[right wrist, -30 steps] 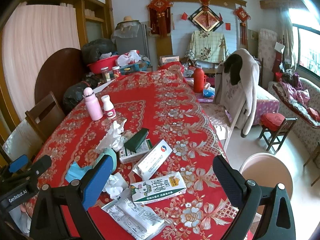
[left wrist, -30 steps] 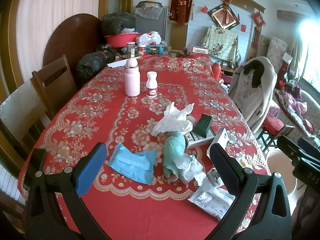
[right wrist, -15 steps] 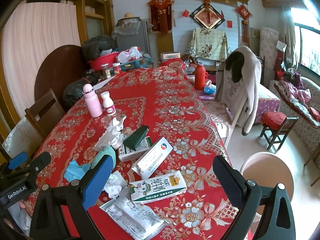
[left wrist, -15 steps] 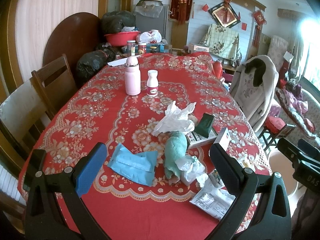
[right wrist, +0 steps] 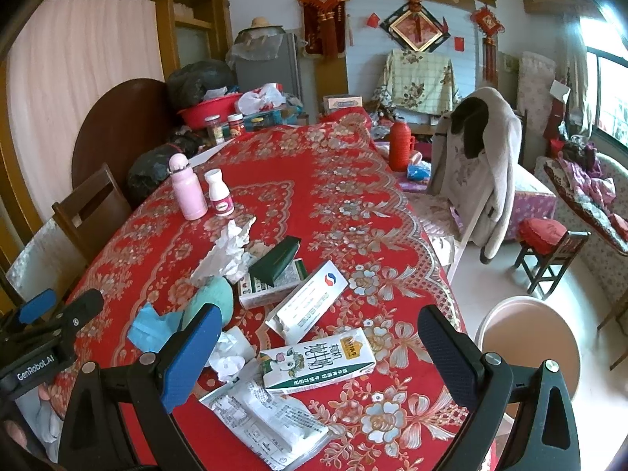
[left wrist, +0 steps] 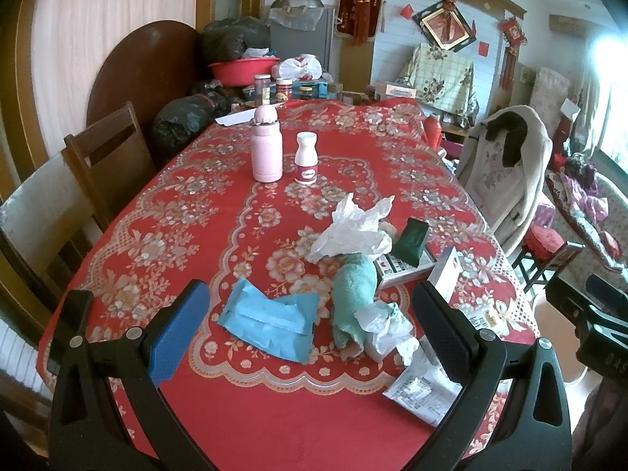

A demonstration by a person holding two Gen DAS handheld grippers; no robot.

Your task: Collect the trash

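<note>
Left gripper [left wrist: 310, 325] and right gripper [right wrist: 318, 351] both spread wide and empty above the table [left wrist: 188, 235], bin [right wrist: 549, 337] partly cut off by the right finger, printed packet [right wrist: 271, 424] half hidden at the bottom edge

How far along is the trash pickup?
Nothing looks collected yet. Both tools, left and right, are open and empty above the table edge. Left to collect: blue wrapper, crumpled tissues, milk carton, foil sachets. The beige bin sits beside the table.
</note>
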